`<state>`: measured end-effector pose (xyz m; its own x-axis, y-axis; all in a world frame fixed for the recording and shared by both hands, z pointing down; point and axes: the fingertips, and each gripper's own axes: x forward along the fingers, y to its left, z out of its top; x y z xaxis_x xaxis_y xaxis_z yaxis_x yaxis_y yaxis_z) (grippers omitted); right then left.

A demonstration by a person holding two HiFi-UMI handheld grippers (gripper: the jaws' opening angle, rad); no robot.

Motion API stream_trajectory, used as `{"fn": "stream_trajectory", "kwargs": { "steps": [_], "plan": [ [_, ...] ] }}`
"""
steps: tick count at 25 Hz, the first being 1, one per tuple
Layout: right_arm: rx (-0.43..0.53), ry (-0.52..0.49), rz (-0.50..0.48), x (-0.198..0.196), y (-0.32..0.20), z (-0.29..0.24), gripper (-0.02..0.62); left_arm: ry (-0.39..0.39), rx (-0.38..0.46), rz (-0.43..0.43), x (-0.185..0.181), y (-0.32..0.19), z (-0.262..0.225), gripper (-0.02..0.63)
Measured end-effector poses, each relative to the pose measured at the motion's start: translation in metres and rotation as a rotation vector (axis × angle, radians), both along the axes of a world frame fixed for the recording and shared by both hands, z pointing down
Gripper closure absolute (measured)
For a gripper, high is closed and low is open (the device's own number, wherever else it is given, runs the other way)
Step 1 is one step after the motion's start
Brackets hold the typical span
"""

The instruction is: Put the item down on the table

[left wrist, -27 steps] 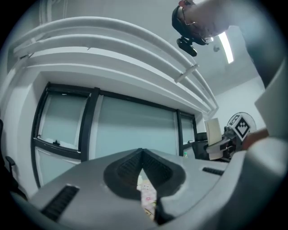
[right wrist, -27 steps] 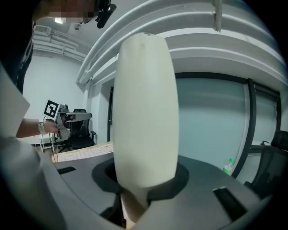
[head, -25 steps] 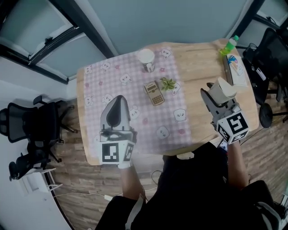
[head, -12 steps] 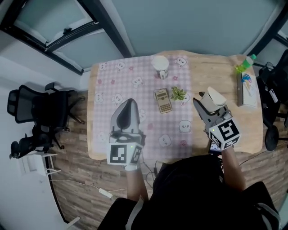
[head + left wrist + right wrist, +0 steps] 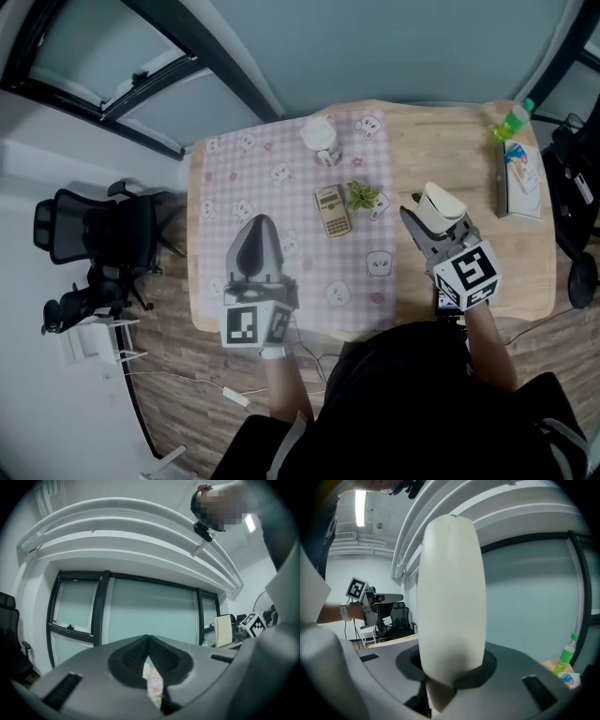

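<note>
As it clamps the item (image 5: 443, 202), the right gripper (image 5: 424, 215) points forward.

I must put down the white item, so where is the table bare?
Bare table between plant and box is free; so is the cloth left of the calculator. Crowded: cup, calculator, plant at the cloth's right; bottle beside box.
</note>
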<state>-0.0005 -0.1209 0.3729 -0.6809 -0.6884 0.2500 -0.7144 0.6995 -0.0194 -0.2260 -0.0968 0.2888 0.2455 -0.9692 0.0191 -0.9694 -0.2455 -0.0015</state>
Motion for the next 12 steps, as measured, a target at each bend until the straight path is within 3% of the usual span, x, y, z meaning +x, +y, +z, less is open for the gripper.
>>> {"fn": "stream_trajectory", "kwargs": {
  "steps": [9, 12],
  "plan": [
    [0.008, 0.026, 0.009, -0.001, -0.008, -0.003, 0.472, 0.012, 0.021, 0.002, -0.005, -0.006, 0.001, 0.607],
    [0.010, 0.034, 0.003, -0.010, -0.007, -0.004, 0.472, -0.018, 0.011, 0.001, -0.015, -0.004, 0.005, 0.607]
  ]
}}
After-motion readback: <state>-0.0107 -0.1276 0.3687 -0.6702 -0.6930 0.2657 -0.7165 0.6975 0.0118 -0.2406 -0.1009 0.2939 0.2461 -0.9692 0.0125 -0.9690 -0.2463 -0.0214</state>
